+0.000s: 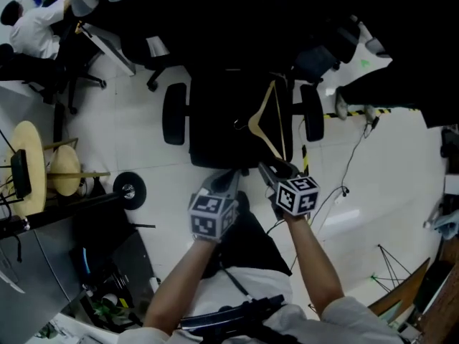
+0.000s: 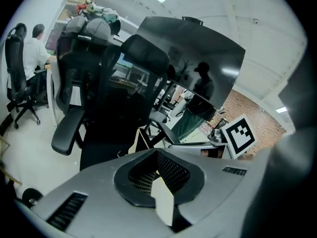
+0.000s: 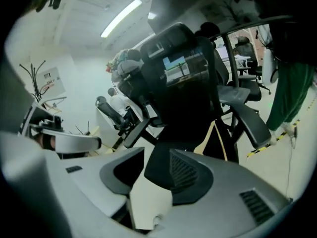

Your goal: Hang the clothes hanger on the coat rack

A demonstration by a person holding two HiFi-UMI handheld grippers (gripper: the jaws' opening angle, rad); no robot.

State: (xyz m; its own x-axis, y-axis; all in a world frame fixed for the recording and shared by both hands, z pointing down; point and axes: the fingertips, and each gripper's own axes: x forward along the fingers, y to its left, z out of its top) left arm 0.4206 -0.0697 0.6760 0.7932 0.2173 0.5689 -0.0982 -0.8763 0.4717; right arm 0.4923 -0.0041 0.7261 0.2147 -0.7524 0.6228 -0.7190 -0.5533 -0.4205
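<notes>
2 handheld grippers sit side by side in front of a black office chair [image 1: 215,131], both pointing at its seat.

The left gripper [image 1: 228,178] has its jaws closed, pads meeting at the tips, nothing between them. In its own view only the chair [image 2: 114,108] and a corner of the hanger [image 2: 140,142] show past the tips.

The right gripper [image 1: 276,169] has its jaws apart. The gap is clear in its own view, with the chair seat [image 3: 163,192] visible through it. It holds nothing, and its pads touch nothing.

1 wooden clothes hanger [image 1: 269,120] rests on the chair seat. It is on the right half in the head view, close to the armrest [image 1: 313,112] on that side. Its metal hook points toward the seat middle. In the right gripper view the hanger [image 3: 213,143] stands just beyond the tips, seeming to lean on the backrest. The right gripper is near its lower end but apart from it. The left gripper is farther off.

Each gripper carries 1 marker cube; the left one [image 1: 211,217] and the right one [image 1: 296,194] face up.

The floor [image 1: 380,185] is white tile. 1 person [image 1: 32,31] sits at a desk at top left. 2 round wooden stools [image 1: 32,167] stand at the left edge.
</notes>
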